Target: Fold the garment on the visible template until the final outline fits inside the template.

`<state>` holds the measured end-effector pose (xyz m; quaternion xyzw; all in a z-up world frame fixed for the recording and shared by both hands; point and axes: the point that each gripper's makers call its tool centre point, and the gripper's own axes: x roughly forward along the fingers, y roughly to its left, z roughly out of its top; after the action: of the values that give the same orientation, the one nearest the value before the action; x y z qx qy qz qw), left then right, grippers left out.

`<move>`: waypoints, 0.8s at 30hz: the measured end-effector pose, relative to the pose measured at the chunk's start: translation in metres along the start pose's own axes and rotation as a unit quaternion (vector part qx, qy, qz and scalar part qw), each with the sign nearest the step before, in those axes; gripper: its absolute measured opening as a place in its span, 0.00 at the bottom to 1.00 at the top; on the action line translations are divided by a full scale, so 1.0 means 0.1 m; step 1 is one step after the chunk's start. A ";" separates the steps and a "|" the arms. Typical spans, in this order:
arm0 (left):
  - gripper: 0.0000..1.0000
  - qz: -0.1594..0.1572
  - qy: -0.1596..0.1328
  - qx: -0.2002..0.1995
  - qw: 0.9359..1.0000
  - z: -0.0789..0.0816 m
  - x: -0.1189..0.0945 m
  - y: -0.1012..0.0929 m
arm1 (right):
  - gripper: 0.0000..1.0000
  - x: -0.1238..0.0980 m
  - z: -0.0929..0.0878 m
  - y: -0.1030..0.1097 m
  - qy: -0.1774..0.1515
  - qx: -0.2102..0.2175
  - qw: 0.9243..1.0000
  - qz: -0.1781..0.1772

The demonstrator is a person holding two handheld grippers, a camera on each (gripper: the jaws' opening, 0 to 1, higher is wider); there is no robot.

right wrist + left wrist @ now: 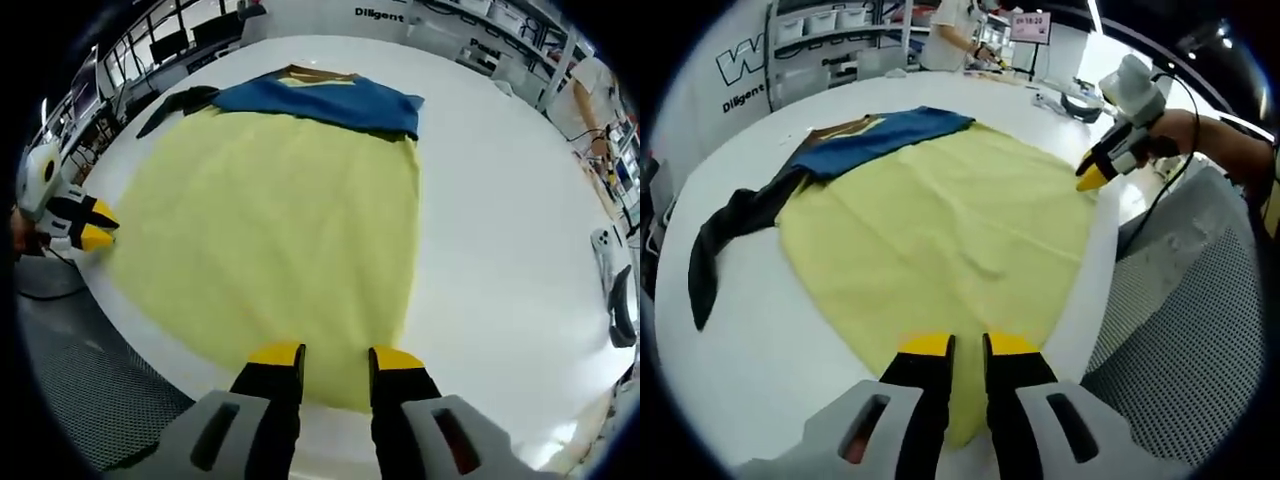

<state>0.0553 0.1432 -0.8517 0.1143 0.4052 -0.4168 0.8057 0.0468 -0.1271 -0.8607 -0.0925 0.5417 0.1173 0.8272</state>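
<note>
A large yellow cloth (940,240) (270,210) lies flat on the white table. A blue piece (880,140) (320,100) with a brown strip (845,128) lies over its far end. A dark sleeve (730,225) (175,105) trails off beside it. My left gripper (970,350) hovers over one edge of the yellow cloth with a narrow gap between its jaws; in the right gripper view it (97,225) shows two separate yellow tips at the cloth's edge. My right gripper (337,358) stands open over another edge; in the left gripper view it (1090,180) is at the cloth's border.
The round white table (770,330) (500,250) ends close to both grippers, with a grey perforated floor mat (1180,330) (100,400) beyond. A phone (607,250) and a black object (625,300) lie near the table's edge. A person (950,30) stands by shelves at the back.
</note>
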 end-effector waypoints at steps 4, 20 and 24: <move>0.05 0.006 0.005 0.001 1.000 -0.02 0.01 0.01 | 0.17 -0.01 -0.01 -0.01 0.007 0.006 1.000 -0.003; 0.00 0.032 0.014 0.017 0.999 0.02 0.07 0.00 | 0.00 -0.01 -0.03 -0.10 0.010 0.008 1.000 -0.009; 0.00 0.032 0.013 0.011 0.999 0.02 0.07 -0.01 | 0.00 -0.02 -0.04 -0.11 0.017 -0.002 1.000 -0.011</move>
<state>0.0583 0.1374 -0.8555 0.1417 0.4075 -0.3935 0.8118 0.0462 -0.1383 -0.8603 -0.1023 0.5544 0.1081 0.8188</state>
